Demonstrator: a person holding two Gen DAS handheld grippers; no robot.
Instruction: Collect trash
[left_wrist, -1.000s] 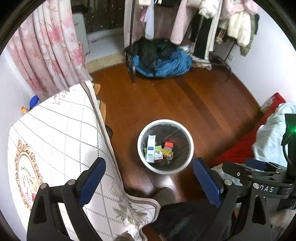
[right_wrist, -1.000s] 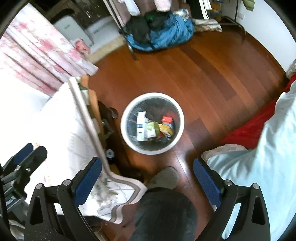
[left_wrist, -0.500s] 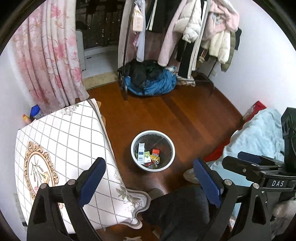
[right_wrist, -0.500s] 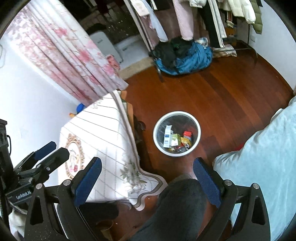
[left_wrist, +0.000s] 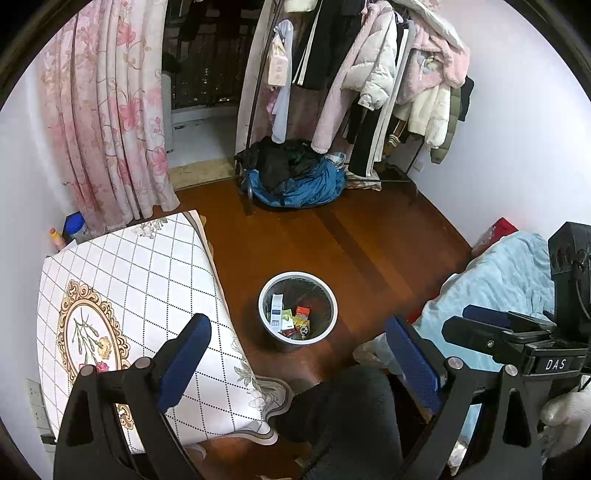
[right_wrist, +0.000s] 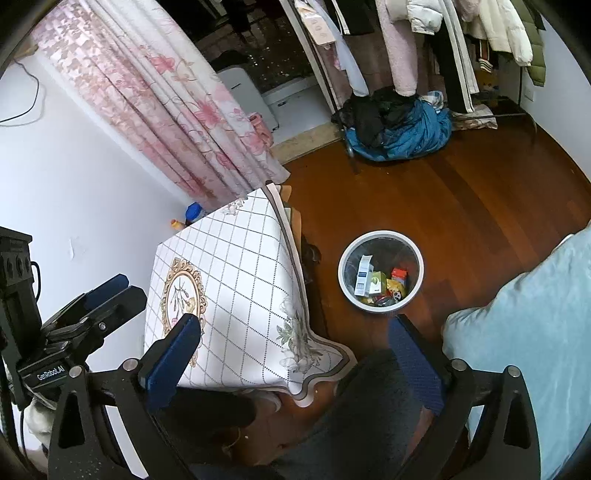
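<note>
Two empty grippers above a bedroom floor.
Left gripper (left_wrist: 297, 354) and right gripper (right_wrist: 295, 349), jaws spread wide; white wastebasket (left_wrist: 297, 305) holds boxes and wrappers.

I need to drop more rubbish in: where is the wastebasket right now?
The wastebasket stands on the wooden floor, centre of both wrist views, between the cloth-covered table on the left and the light blue bedding on the right.

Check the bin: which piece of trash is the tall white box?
The white-and-blue carton leaning against the left inner wall of the trash bin. The others are smaller: a green box, a red pack, a yellow wrapper.
</note>
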